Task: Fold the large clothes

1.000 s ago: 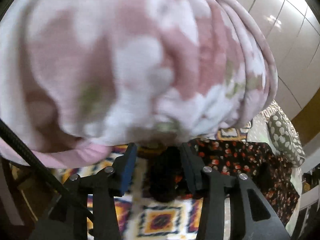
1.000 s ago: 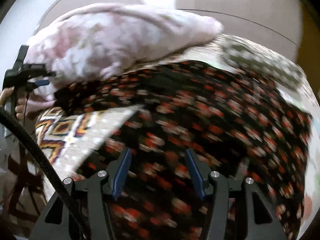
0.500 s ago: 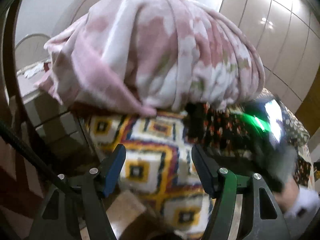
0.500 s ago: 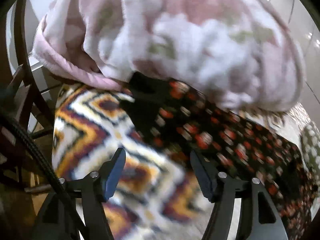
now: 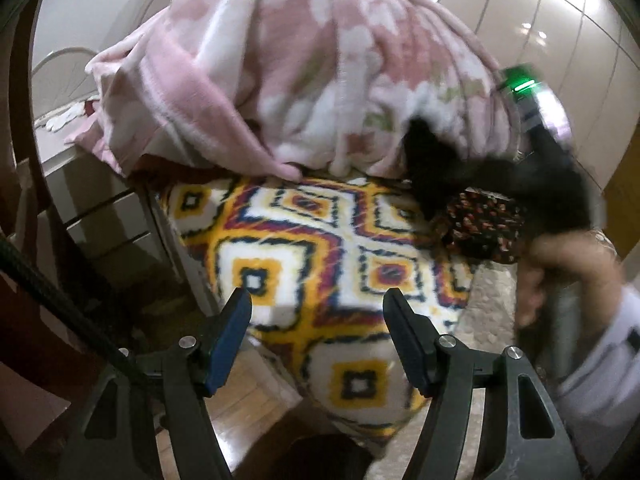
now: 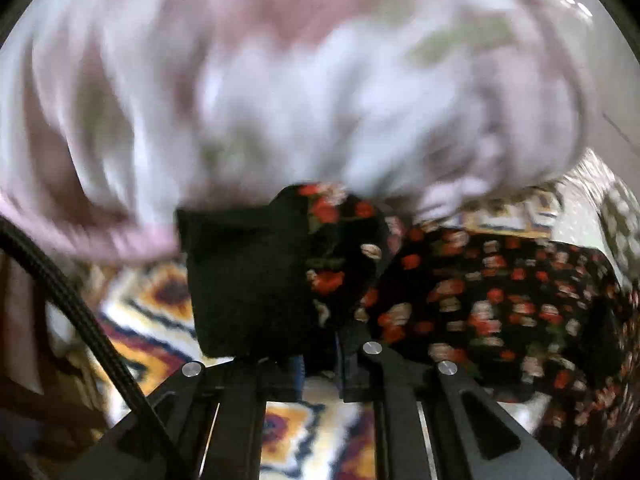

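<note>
The black floral garment lies on the patterned blanket covering the bed, its long axis running rightward from the gripped end in the right wrist view; that end, bunched, sits just under the pink blanket; right hand-held gripper clamped narrow on the bunched cloth; left hand-held gripper spread wide, holding nothing, over the patterned blanket; no containers seen.

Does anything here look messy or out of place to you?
Yes. A big pink blanket lies bunched in a heap at the far end of the patterned bedspread, right against the black floral garment, so there is little flat room to fold. The right gripper is shut on the garment's dark edge.
</note>
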`<state>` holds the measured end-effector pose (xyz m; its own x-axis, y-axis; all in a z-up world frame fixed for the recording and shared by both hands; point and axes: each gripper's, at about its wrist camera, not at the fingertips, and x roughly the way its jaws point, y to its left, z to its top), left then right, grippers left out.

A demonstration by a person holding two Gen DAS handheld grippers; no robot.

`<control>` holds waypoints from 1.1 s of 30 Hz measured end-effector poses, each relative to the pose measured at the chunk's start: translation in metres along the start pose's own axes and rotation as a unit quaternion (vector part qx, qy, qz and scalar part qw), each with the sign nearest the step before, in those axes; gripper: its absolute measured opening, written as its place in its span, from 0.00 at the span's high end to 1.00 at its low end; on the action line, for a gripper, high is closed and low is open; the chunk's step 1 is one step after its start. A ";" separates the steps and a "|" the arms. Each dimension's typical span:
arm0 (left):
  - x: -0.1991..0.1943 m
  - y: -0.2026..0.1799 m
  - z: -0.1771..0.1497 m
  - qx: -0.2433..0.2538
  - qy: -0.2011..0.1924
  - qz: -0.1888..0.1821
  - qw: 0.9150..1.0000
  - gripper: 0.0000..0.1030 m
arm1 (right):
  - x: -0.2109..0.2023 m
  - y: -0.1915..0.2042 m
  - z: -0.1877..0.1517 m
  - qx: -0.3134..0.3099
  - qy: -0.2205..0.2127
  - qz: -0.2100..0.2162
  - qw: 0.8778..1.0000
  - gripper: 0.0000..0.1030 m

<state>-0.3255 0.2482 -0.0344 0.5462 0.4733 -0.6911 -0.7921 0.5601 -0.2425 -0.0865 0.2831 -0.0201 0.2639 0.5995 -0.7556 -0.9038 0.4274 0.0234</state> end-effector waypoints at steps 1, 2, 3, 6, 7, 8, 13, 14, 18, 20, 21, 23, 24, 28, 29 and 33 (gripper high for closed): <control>-0.003 -0.007 0.000 0.004 -0.003 -0.004 1.000 0.35 | -0.018 -0.015 0.004 0.021 -0.013 0.009 1.000 0.90; -0.006 -0.013 0.000 0.009 -0.007 -0.006 1.000 0.35 | -0.045 -0.039 0.009 0.049 -0.030 0.018 0.998 0.90; -0.008 -0.020 0.000 0.014 -0.010 -0.010 1.000 0.35 | -0.063 -0.057 0.011 0.068 -0.040 0.023 0.997 0.90; -0.017 -0.046 -0.004 0.035 -0.025 -0.022 0.999 0.35 | -0.123 -0.132 0.003 0.128 -0.065 0.013 0.990 0.90; -0.018 -0.053 -0.005 0.039 -0.026 -0.027 0.999 0.35 | -0.139 -0.160 -0.004 0.146 -0.069 0.001 0.987 0.90; -0.019 -0.062 -0.007 0.044 -0.025 -0.035 0.998 0.34 | -0.159 -0.199 -0.018 0.170 -0.070 -0.021 0.983 0.90; -0.016 -0.105 -0.018 0.077 -0.001 -0.070 0.995 0.34 | -0.207 -0.349 -0.098 0.266 -0.049 -0.134 0.953 0.90; -0.014 -0.113 -0.019 0.086 0.002 -0.072 0.994 0.34 | -0.212 -0.379 -0.122 0.292 -0.039 -0.159 0.942 0.90; -0.007 -0.149 -0.027 0.123 0.015 -0.082 0.989 0.34 | -0.211 -0.474 -0.204 0.377 0.000 -0.212 0.902 0.90; -0.002 -0.164 -0.030 0.136 0.026 -0.089 0.986 0.34 | -0.196 -0.501 -0.239 0.410 0.026 -0.177 0.894 0.89; 0.001 -0.171 -0.031 0.141 0.033 -0.092 0.985 0.34 | -0.194 -0.507 -0.248 0.420 0.027 -0.166 0.892 0.89; 0.006 -0.183 -0.034 0.152 0.044 -0.095 0.983 0.34 | -0.199 -0.509 -0.262 0.436 0.002 -0.138 0.890 0.84; 0.007 -0.189 -0.034 0.158 0.047 -0.096 0.982 0.34 | -0.206 -0.508 -0.265 0.436 -0.010 -0.131 0.890 0.81; 0.010 -0.219 -0.026 0.188 0.052 -0.111 0.974 0.33 | -0.248 -0.498 -0.271 0.410 -0.044 -0.197 0.889 0.43; 0.011 -0.229 -0.022 0.195 0.054 -0.119 0.972 0.31 | -0.258 -0.497 -0.274 0.407 -0.052 -0.204 0.889 0.43; 0.022 -0.260 -0.009 0.207 0.042 -0.132 0.968 0.29 | -0.286 -0.497 -0.266 0.404 -0.079 -0.197 0.890 0.43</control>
<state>-0.1106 0.1065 0.0073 0.6765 0.2287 -0.7001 -0.4411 0.8870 -0.1364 0.1980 -0.2806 0.0099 0.6078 0.3564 -0.7096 -0.2105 0.9339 0.2889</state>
